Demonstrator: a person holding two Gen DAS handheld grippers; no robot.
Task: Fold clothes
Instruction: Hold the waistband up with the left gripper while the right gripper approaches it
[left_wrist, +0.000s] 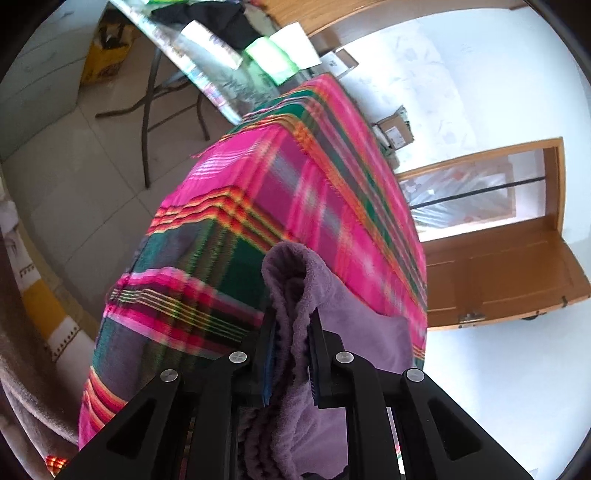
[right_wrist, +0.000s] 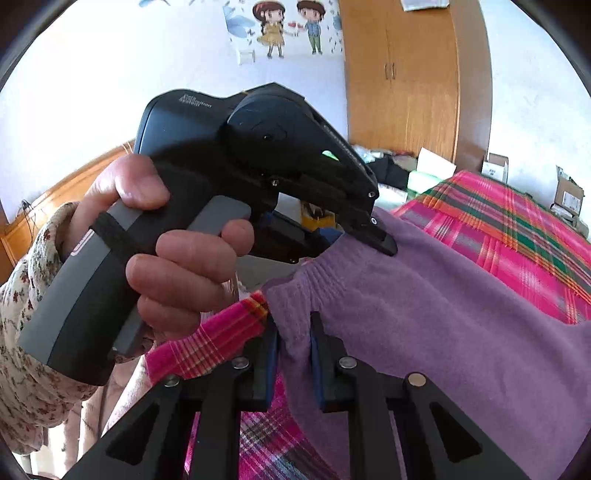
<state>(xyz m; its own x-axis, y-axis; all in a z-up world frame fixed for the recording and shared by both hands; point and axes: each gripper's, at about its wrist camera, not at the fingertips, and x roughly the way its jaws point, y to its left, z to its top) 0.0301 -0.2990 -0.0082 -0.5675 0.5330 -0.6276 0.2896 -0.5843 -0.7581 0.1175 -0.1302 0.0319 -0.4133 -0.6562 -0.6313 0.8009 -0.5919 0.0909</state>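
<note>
Both grippers, left (left_wrist: 291, 328) and right (right_wrist: 293, 332), clenched on purple garment (right_wrist: 443, 314).

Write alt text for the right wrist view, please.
The right tongs pinch the elastic edge of a purple garment, and the left tongs, held by a hand, grip the same edge further along. The garment lies over a pink plaid cloth; a wooden wardrobe stands behind.
</note>
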